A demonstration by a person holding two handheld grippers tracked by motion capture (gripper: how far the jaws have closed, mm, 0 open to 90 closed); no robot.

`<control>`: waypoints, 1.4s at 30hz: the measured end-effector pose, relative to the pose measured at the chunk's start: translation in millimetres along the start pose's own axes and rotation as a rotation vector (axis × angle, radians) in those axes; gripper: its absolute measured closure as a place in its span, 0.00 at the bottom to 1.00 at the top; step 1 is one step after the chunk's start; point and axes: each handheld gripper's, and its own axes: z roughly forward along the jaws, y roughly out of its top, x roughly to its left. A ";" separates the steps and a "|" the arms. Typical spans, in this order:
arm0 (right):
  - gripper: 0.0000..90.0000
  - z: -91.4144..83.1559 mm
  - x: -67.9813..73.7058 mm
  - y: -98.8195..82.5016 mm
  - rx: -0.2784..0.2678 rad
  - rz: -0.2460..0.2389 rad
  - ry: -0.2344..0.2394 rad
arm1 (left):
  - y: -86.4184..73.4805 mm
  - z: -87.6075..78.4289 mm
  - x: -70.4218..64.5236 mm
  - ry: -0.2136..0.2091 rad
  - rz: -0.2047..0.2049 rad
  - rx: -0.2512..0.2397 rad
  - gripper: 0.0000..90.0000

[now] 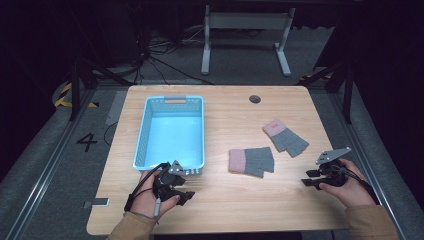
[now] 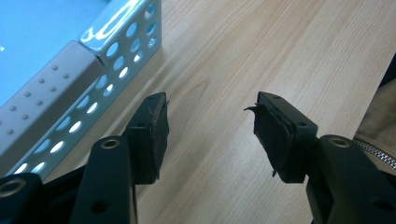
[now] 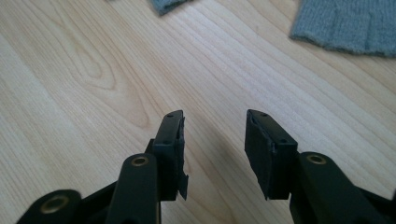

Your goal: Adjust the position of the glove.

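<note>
Two grey gloves with pink cuffs lie on the tabletop (image 1: 225, 200), and neither is in the blue basket (image 1: 145, 127) yet, so we judge the work hardly begun. The nearer glove (image 1: 251, 161) rests mid-table, the farther glove (image 1: 285, 137) just beyond it to the right, both well apart from the basket. Our left claw (image 1: 186, 196) hovers beside the basket's near corner, jaws apart with nothing between them. Our right claw (image 1: 307, 178) sits near the right edge, jaws likewise apart and empty. Both gloves remain to be picked up and dropped in.
</note>
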 end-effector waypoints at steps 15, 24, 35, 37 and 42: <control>0.55 -4.9 11.6 27.1 -0.094 0.006 0.015 | 0.9 -1.9 -2.1 0.015 -0.003 -0.042 0.44; 0.53 5.7 24.7 53.3 -0.116 -0.033 0.051 | 2.2 0.1 -5.2 -0.002 0.008 -0.051 0.43; 0.53 28.0 38.9 87.6 -0.124 -0.122 0.072 | 2.2 2.4 -3.2 -0.026 0.012 -0.089 0.45; 0.53 31.9 39.6 92.6 -0.126 -0.126 0.072 | 2.5 2.2 -3.5 -0.026 0.012 -0.092 0.45; 0.52 43.2 39.0 102.9 -0.117 -0.121 0.060 | 3.2 4.0 -3.6 -0.055 0.016 -0.097 0.48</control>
